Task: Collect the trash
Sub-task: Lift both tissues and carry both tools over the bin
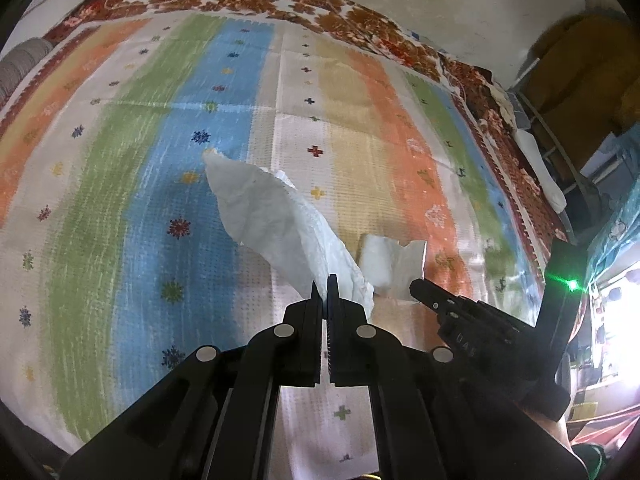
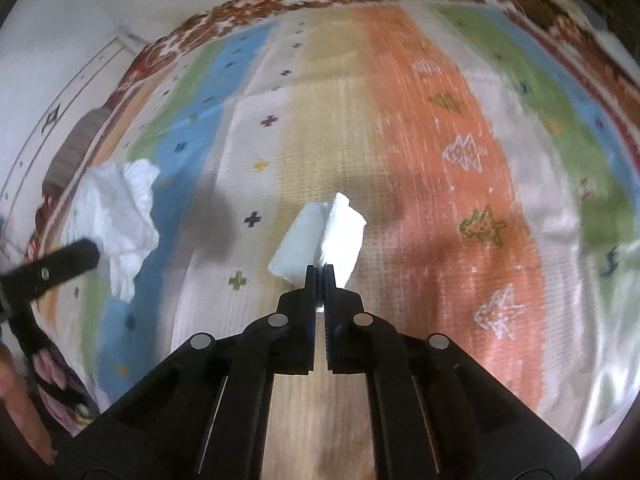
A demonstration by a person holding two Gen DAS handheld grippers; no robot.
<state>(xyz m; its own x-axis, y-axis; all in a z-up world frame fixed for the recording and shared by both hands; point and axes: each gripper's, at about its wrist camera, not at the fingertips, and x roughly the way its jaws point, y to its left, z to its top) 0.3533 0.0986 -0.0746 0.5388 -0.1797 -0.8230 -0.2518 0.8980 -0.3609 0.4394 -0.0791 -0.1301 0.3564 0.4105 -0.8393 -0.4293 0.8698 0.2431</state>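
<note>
In the left wrist view my left gripper [image 1: 327, 286] is shut on a crumpled white tissue [image 1: 276, 216] that hangs above the striped bedspread [image 1: 140, 160]. A smaller folded white tissue [image 1: 394, 264] lies to its right, with the right gripper's tip [image 1: 424, 292] against it. In the right wrist view my right gripper [image 2: 320, 276] is shut on that folded tissue [image 2: 320, 236], which sticks up from between its fingers just above the bedspread [image 2: 440, 160]. At the left edge the crumpled tissue [image 2: 116, 216] shows in the left gripper [image 2: 86, 254].
The bedspread covers a bed with a red-brown floral blanket [image 1: 360, 20] along its far side. A grey roll [image 1: 20, 64] lies at the far left. Shelves and clutter [image 1: 568, 128] stand to the right of the bed.
</note>
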